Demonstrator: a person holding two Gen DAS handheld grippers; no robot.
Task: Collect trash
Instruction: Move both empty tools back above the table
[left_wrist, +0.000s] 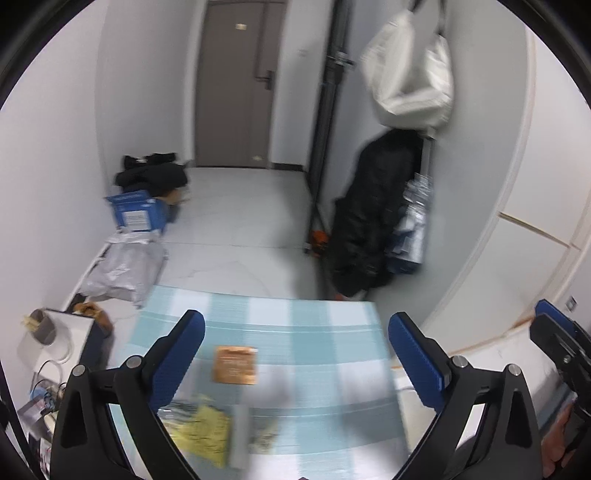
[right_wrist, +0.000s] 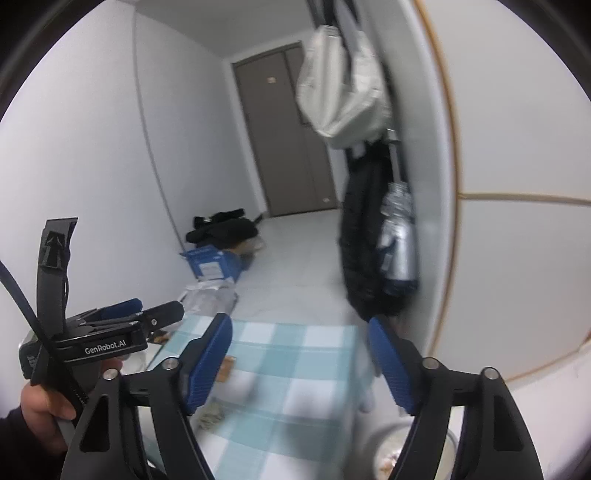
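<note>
My left jaws stand wide apart with nothing between them, and my right jaws are spread the same way, also empty. Both hover above the counter with its blue-and-white checked cover, tilted forward toward the hallway. The trash lies below and ahead of the left pair: a brown square wrapper sits almost midway between its pads, flat on the cloth, and a crumpled yellow wrapper lies nearer me, just inside the left pad, beside a grey strip whose long axis runs away from me. From the right side the brown piece shows only at the left pad's edge — so I judge the left hand nearer, and a straight drop onto it the likely move. Motion blur softens the details.
</note>
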